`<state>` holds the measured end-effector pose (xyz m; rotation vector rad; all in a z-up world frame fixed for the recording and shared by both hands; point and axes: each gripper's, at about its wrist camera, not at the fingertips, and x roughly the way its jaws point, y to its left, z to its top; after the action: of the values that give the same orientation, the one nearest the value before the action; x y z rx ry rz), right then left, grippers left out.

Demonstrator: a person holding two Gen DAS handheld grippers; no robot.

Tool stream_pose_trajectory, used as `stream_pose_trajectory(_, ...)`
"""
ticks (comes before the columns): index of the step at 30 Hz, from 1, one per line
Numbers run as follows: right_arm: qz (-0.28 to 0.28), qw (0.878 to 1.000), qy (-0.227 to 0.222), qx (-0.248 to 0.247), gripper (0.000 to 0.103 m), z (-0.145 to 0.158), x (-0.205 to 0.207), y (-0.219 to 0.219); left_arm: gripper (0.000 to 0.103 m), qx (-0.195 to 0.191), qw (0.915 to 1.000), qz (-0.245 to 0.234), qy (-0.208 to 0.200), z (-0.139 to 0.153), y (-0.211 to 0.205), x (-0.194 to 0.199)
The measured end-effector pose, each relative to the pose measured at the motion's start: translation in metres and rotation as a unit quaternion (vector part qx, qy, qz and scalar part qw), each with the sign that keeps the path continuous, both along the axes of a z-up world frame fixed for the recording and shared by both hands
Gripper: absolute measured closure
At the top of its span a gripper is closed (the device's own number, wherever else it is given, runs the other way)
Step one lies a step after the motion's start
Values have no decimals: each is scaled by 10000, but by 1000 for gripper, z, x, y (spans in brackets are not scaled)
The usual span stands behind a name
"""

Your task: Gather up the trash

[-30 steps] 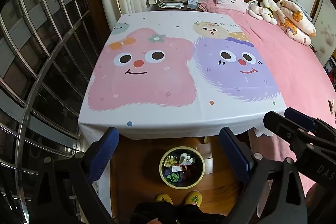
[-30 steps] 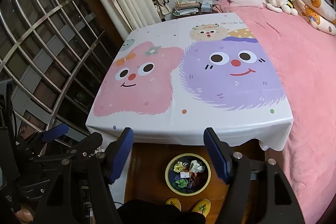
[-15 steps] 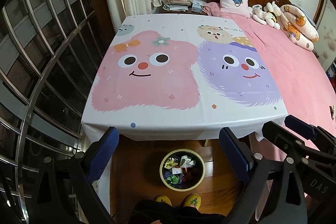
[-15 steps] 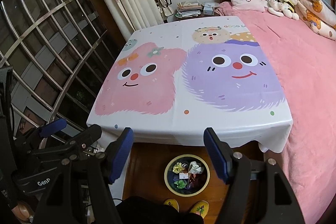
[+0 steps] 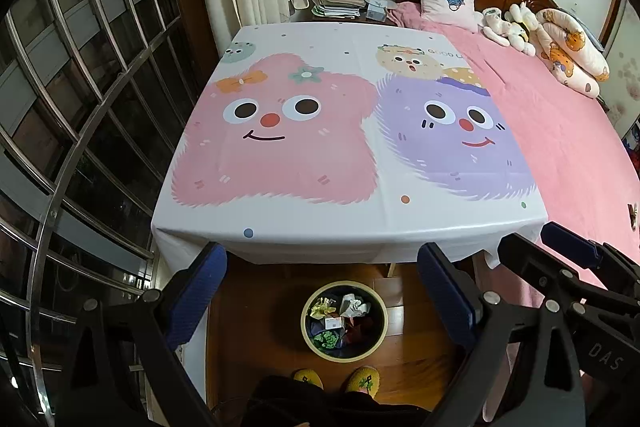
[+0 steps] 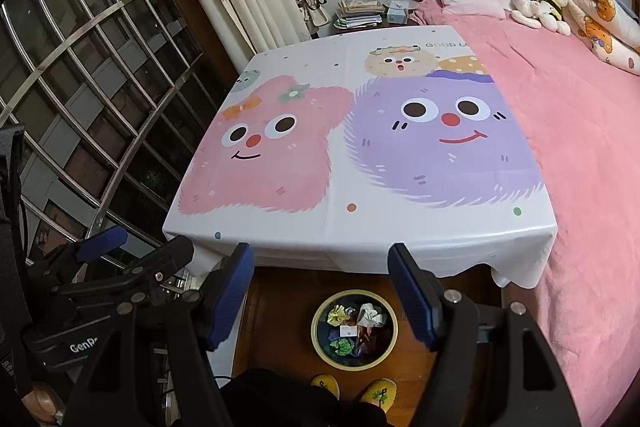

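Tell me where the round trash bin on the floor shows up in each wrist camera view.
Left wrist: trash bin at bottom centre, between the open fingers, just above the yellow slippers.
Right wrist: trash bin at bottom centre, slightly right of middle.
Shared landmark: the cartoon tablecloth edge hanging above it.

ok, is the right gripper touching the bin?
Apart. In the right wrist view the right gripper hangs open and empty above the bin, which stands on the floor below with bare wood showing between the fingers and the rim.
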<state>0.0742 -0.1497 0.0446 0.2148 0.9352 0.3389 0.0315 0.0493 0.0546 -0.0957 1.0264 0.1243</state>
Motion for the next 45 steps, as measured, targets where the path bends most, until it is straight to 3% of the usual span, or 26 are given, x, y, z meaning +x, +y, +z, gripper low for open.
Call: stream_pose_trajectory(45,54,9997,254,24,33,-23,20,-3,8,27,9998,-63,209,-17,4,17)
